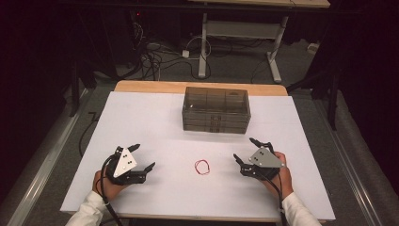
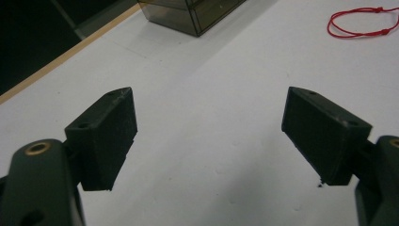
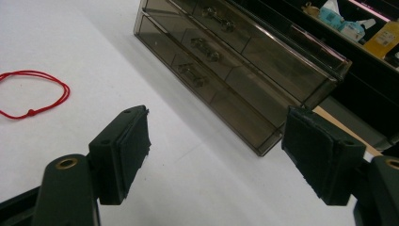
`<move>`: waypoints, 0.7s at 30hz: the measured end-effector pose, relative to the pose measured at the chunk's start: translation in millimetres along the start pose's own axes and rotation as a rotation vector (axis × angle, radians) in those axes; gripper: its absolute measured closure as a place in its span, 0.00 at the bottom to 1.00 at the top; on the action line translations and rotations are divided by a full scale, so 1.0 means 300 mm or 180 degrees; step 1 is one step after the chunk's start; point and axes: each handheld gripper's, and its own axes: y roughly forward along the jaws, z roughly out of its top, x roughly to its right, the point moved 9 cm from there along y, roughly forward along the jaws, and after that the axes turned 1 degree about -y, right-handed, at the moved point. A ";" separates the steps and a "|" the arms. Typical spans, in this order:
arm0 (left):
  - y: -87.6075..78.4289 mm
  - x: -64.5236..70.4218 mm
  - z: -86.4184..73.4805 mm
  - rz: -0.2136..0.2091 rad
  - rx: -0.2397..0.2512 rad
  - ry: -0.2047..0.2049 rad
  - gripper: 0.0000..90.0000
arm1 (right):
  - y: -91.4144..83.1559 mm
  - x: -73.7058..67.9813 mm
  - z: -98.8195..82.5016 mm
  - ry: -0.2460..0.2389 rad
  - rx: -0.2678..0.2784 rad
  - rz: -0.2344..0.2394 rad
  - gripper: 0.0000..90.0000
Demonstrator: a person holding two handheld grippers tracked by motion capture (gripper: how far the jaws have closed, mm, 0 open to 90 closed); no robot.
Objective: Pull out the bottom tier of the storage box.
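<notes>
A thin red string loop (image 1: 203,167) lies on the white table (image 1: 155,127) between my two grippers, and it lies at the top right in the left gripper view (image 2: 363,22) and at the left edge in the right gripper view (image 3: 33,93). My left gripper (image 1: 143,157) rests at the front left, open, jaws wide with bare table between them (image 2: 209,127). My right gripper (image 1: 245,150) sits at the front right, open and empty (image 3: 216,146), apart from the loop. A smoky clear drawer box (image 1: 216,109) stands mid-table toward the back.
The drawer box (image 3: 244,61) has stacked drawers with small handles facing me. The wooden table edge (image 1: 141,86) runs behind the white cover. Beyond the table are another desk's legs (image 1: 203,47) and cables on the floor.
</notes>
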 end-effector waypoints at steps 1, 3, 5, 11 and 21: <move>0.001 0.000 -0.001 0.0005 -0.0009 0.0009 0.20 | 0.005 0.000 0.003 -0.0025 -0.0005 -0.0014 0.28; 0.001 0.000 -0.002 0.0009 -0.0013 0.0013 0.20 | 0.016 -0.001 0.008 -0.0029 -0.0018 -0.0020 0.28; 0.003 0.001 -0.003 0.0004 -0.0025 0.0015 0.20 | 0.027 0.002 0.013 -0.0049 -0.0023 -0.0064 0.28; 0.003 0.004 -0.004 -0.0016 -0.0034 0.0017 0.20 | 0.071 0.005 0.030 -0.0125 -0.0042 -0.0094 0.30; 0.006 0.008 -0.006 -0.0035 -0.0051 0.0011 0.20 | 0.148 -0.014 0.042 -0.0234 -0.0149 -0.0091 0.31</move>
